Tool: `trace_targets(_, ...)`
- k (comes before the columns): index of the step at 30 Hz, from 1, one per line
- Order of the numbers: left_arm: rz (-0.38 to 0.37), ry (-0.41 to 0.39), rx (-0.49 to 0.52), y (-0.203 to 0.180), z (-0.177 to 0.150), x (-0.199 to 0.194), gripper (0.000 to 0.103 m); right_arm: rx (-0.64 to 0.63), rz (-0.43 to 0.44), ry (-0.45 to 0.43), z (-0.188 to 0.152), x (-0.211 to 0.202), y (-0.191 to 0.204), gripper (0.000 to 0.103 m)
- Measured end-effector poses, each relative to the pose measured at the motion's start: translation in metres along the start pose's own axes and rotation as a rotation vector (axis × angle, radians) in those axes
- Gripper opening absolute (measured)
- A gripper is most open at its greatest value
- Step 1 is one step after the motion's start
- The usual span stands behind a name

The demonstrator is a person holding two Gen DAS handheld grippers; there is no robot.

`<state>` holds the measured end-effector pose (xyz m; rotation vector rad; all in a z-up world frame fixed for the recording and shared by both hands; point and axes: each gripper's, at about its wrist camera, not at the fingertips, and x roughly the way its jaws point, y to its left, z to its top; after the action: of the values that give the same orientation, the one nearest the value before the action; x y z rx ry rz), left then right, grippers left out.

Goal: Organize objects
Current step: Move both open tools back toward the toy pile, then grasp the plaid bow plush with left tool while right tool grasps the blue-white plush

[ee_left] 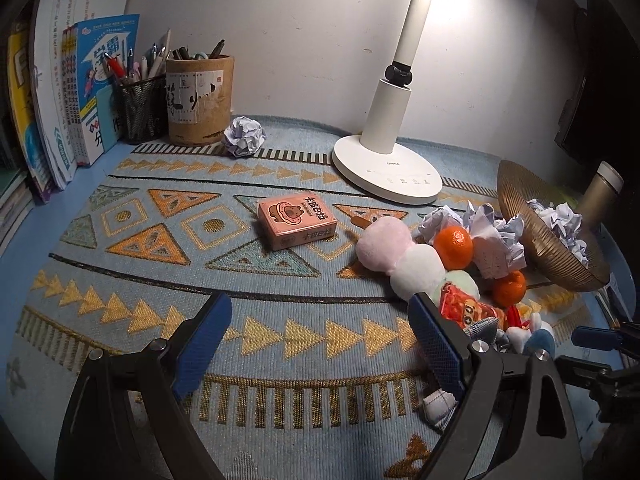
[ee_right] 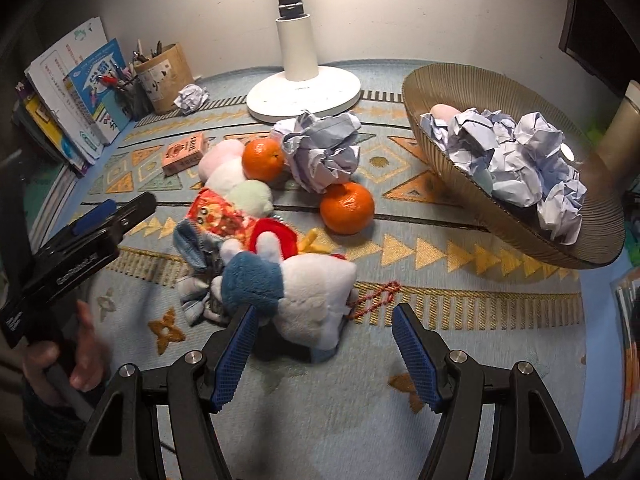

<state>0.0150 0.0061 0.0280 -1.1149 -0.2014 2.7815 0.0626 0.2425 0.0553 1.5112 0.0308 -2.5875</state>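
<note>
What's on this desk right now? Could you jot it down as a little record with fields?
surface: patterned mat
lamp: white, at the back
bowl: gold, tilted, holding crumpled paper
loose paper: one ball by the pen cup, one wad by the oranges
oranges: two
box: pink, lying flat
plush toys: heap mid-mat
left tongs: open, empty
right tongs: open, nearest the plush toys
</note>
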Motion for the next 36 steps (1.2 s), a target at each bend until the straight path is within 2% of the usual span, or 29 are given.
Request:
trace_targets(1, 0.006, 0.003, -0.007, 0.000, -0.002, -0.002, 0.089, 0.008, 0.008, -0.020, 0.000, 0.003, -0.004, 0.068)
trace_targets(4, 0.010, -0.001, -0.014, 0.001, -0.007, -0.003, 0.089, 0.017, -0.005, -0.094, 0.001, 0.004, -0.011, 0.079)
trace_targets(9, 0.014, -0.020, -0.014, 0.000, -0.009, -0.005, 0.089, 0.018, 0.004, -0.247, -0.007, -0.009, -0.022, 0.080)
trace_targets(11, 0.021, -0.020, -0.005, -0.002, -0.009, -0.005, 0.089, 0.039, 0.017, -0.278, -0.008, -0.009, -0.029, 0.080)
trace_targets(13, 0.025, -0.023, 0.001, -0.003, -0.009, -0.005, 0.089, 0.057, -0.011, -0.272, -0.008, -0.004, -0.033, 0.080)
trace_targets(16, 0.030, -0.028, 0.012, -0.005, -0.009, -0.006, 0.089, 0.069, -0.007, -0.282, -0.013, 0.007, -0.035, 0.080)
trace_targets(20, 0.047, -0.028, 0.030, -0.009, -0.010, -0.005, 0.089, 0.076, -0.038, -0.307, -0.015, 0.003, -0.037, 0.081)
trace_targets(28, 0.043, -0.040, 0.061, -0.015, -0.011, -0.009, 0.089, 0.043, 0.031, -0.314, -0.019, 0.000, -0.033, 0.081)
trace_targets(32, -0.025, -0.018, 0.075, -0.017, -0.014, -0.015, 0.089, -0.017, 0.110, -0.300, -0.022, -0.001, -0.023, 0.081)
trace_targets(36, -0.074, 0.050, 0.112, -0.031, -0.031, -0.021, 0.089, -0.041, 0.123, -0.264, -0.025, 0.000, -0.015, 0.081)
